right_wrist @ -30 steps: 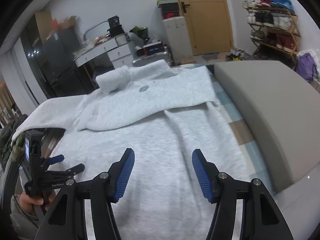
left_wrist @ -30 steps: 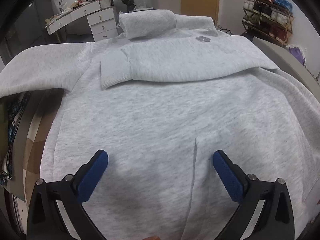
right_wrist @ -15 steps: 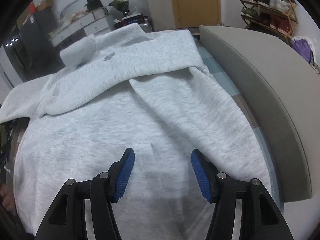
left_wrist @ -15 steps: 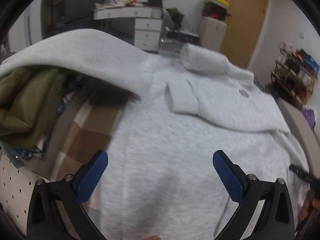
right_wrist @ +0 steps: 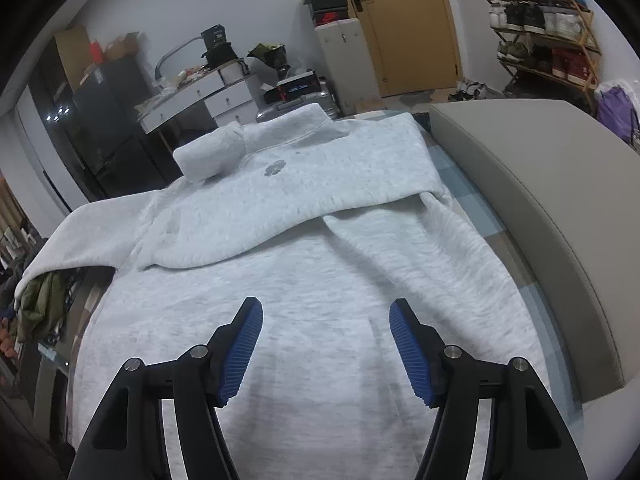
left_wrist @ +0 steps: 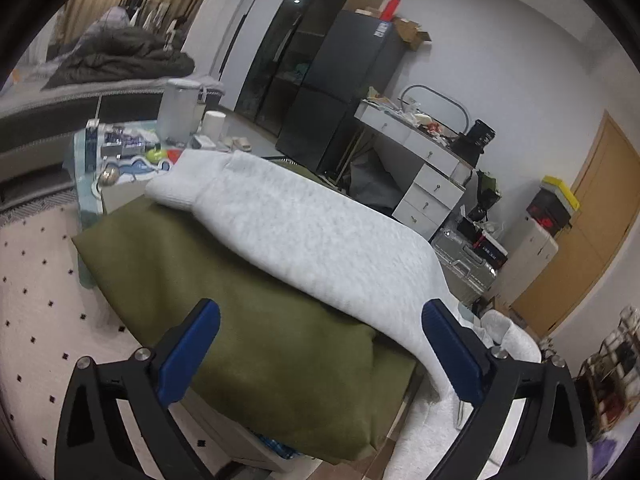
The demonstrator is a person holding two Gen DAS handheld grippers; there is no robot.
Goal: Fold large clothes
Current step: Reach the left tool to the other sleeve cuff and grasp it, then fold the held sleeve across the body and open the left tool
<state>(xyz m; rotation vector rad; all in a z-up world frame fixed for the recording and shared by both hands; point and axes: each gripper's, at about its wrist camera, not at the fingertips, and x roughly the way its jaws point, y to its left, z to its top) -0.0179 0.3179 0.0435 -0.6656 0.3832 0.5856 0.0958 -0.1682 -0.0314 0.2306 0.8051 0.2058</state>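
Observation:
A large light-grey sweatshirt point(right_wrist: 312, 264) lies spread flat on the bed, one sleeve folded across its chest point(right_wrist: 280, 208) with the cuff point(right_wrist: 208, 160) near the collar. The other sleeve point(left_wrist: 312, 240) stretches out over an olive-green cloth point(left_wrist: 240, 320), its ribbed cuff point(left_wrist: 180, 188) at the far end. My left gripper point(left_wrist: 320, 308) hovers wide above that cloth beside the sleeve; its jaws are closing, and nothing is pinched between them. Above the sweatshirt's lower body hangs my right gripper point(right_wrist: 326, 304), jaws opening and empty.
A beige padded bed edge point(right_wrist: 540, 220) runs along the right. Beyond the bed stand a white desk with drawers point(left_wrist: 428, 184), a dark cabinet point(left_wrist: 332, 92), a silver suitcase point(left_wrist: 464, 256), a shoe rack point(right_wrist: 548, 32) and a door point(right_wrist: 412, 28). A dotted mat point(left_wrist: 40, 280) lies at the left.
The left gripper swung left and rolled, from over the sweatshirt's body to the outstretched sleeve on the olive cloth. The right gripper dipped slightly and its jaws stand a little wider.

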